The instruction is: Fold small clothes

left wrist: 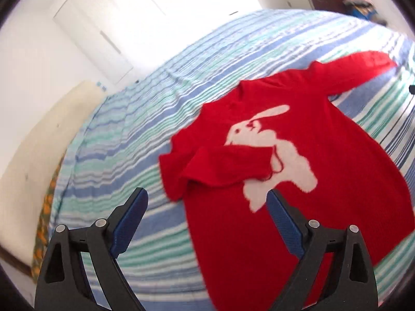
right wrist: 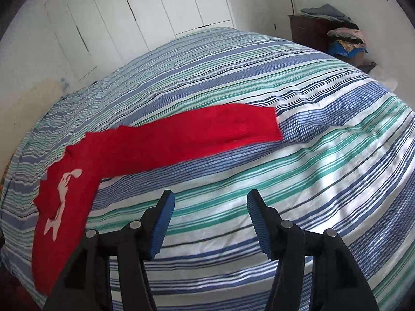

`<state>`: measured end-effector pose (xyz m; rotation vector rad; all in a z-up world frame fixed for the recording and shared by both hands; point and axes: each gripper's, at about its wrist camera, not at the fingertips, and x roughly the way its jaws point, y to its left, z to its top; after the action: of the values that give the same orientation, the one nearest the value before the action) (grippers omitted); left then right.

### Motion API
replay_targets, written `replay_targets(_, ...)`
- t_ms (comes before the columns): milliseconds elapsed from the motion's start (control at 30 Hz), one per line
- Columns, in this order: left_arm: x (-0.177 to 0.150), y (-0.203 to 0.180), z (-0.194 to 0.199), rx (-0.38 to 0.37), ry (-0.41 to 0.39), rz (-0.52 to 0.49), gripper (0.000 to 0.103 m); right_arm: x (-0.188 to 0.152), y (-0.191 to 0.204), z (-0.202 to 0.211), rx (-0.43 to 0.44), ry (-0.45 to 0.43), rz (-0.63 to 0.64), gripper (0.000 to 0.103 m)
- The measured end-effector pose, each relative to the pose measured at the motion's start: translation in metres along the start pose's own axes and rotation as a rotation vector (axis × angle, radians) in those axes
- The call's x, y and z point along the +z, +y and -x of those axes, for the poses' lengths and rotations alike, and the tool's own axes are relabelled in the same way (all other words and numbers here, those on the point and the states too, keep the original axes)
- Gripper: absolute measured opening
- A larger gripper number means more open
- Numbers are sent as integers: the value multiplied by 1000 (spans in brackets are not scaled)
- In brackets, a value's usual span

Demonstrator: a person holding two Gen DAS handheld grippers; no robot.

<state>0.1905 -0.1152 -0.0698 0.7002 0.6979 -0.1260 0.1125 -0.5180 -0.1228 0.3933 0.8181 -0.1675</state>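
Note:
A small red sweater (left wrist: 298, 181) with a white rabbit (left wrist: 267, 150) on its front lies flat on the striped bed cover (left wrist: 135, 129). Its left sleeve (left wrist: 228, 165) is folded across the chest; its right sleeve (right wrist: 186, 134) stretches straight out to the side. My left gripper (left wrist: 207, 202) is open and empty, above the sweater's left side, near the folded sleeve. My right gripper (right wrist: 210, 204) is open and empty, above bare cover, short of the outstretched sleeve. The sweater body (right wrist: 59, 202) shows at the left of the right wrist view.
White wardrobe doors (right wrist: 145, 10) stand behind the bed. A dark dresser (right wrist: 308, 31) with piled clothes (right wrist: 345, 39) stands at the far right. A cream headboard or wall (left wrist: 33, 150) runs along the bed's left side.

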Motion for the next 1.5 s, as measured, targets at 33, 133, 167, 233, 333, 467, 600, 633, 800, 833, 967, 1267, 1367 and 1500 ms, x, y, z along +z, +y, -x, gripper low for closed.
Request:
replay_targets(33, 7, -15, -20, -1, 17, -37, 85, -10, 9, -4, 13, 25, 6, 58)
replay_targets(133, 13, -55, -77, -33, 132, -72, 71, -28, 28, -17, 63, 99, 59, 58)
replay_targets(167, 14, -63, -93, -34, 161, -68, 70, -31, 35, -20, 61, 102, 98, 58)
replay_targets(233, 12, -72, -109, -10, 174, -50, 70, -36, 44, -22, 48, 103, 157, 58)
replay_targets(333, 14, -68, -123, 1, 175, 40, 66, -40, 41, -31, 57, 118, 156, 58)
replay_targets(467, 17, -53, -142, -89, 219, 174, 5, -41, 43, -36, 54, 132, 173, 58)
replay_targets(600, 13, 11, -128, -126, 180, 394, 3, -43, 46, -43, 36, 144, 184, 58)
replay_targets(633, 8, 43, -121, -126, 163, 485, 3, -43, 45, -43, 33, 146, 188, 58)
replay_targets(800, -82, 240, -109, -2, 169, 971, 3, -47, 47, -47, 14, 150, 212, 58)
replay_targets(833, -105, 268, -115, 50, 198, 1026, 3, -48, 47, -48, 10, 151, 215, 59)
replay_targets(967, -178, 329, -150, 178, 351, 1119, 3, -51, 49, -55, -1, 148, 231, 61)
replay_targets(1267, -242, 315, -186, 199, 486, 1207, 3, -57, 58, -65, -47, 127, 302, 71)
replay_targets(1367, -262, 316, -189, 208, 517, 1257, 3, -58, 57, -65, -42, 123, 301, 72)
replay_targets(1500, -276, 317, -194, 195, 541, 1259, 3, -59, 57, -65, -46, 119, 306, 72)
